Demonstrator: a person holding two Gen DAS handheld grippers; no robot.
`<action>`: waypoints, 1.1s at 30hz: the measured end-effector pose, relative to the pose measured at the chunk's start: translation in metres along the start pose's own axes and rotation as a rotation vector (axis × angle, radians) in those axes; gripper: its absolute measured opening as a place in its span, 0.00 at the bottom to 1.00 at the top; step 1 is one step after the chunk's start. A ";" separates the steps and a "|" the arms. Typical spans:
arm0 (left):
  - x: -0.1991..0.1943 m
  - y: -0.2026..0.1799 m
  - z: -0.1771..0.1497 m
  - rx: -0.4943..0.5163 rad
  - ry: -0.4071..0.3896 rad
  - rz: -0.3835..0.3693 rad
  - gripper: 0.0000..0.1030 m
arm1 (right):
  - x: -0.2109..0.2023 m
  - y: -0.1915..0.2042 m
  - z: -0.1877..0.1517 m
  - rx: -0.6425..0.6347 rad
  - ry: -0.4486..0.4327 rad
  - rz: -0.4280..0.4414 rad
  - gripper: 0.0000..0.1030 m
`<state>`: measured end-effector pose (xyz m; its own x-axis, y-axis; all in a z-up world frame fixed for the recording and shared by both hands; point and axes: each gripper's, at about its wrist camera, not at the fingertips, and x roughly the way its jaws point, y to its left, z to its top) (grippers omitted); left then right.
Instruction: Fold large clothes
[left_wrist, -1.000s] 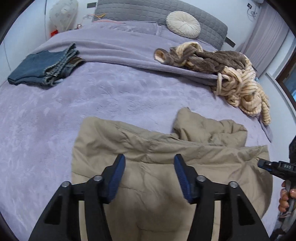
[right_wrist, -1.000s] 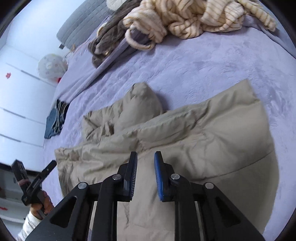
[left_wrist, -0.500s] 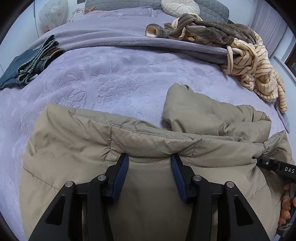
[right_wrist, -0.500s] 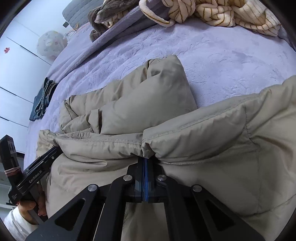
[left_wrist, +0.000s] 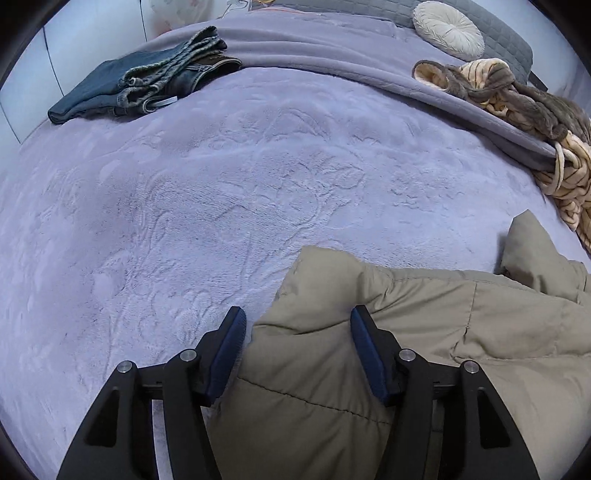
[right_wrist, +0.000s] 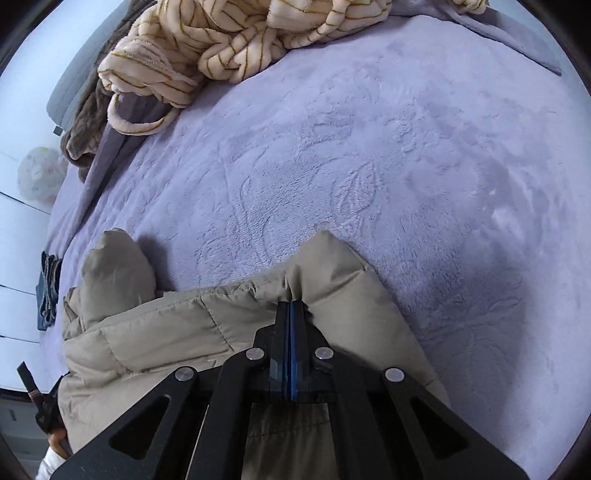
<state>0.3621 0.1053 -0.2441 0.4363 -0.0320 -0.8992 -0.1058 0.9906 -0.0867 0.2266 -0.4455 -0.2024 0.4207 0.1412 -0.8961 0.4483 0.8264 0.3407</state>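
Observation:
A tan puffer jacket (left_wrist: 406, 332) lies on the purple bed cover (left_wrist: 221, 184), near its front edge. My left gripper (left_wrist: 297, 314) points steeply down over the jacket's left corner. Its jaws are opening; the corner sits between the blue pads, and a gap shows at the left pad. In the right wrist view the jacket (right_wrist: 166, 325) fills the lower left, with a puffed sleeve end (right_wrist: 118, 266) sticking up. My right gripper (right_wrist: 291, 304) is shut on a pinched fold at the jacket's right corner.
Folded jeans (left_wrist: 140, 85) lie at the far left of the bed. A heap of striped beige and brown clothes (left_wrist: 517, 99) sits at the far right, also in the right wrist view (right_wrist: 229, 44). A round cushion (left_wrist: 448, 29) leans on the grey headboard (left_wrist: 509, 40).
Both grippers have sunk closer to the jacket. The left one shifted to the jacket's left corner and its jaws widened. The right one closed on a fold and now sits at the right corner.

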 end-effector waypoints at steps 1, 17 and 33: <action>0.003 -0.004 0.001 0.008 0.000 0.015 0.62 | 0.004 0.002 0.002 -0.009 -0.005 -0.014 0.00; -0.081 0.007 -0.025 0.041 0.033 -0.003 0.63 | -0.080 0.021 -0.046 -0.009 -0.023 0.086 0.46; -0.150 0.001 -0.104 0.022 0.093 -0.075 0.97 | -0.135 0.002 -0.141 0.100 0.045 0.164 0.60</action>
<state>0.2037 0.0976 -0.1533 0.3574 -0.1174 -0.9266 -0.0558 0.9876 -0.1466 0.0600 -0.3859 -0.1210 0.4602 0.2953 -0.8373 0.4539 0.7322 0.5078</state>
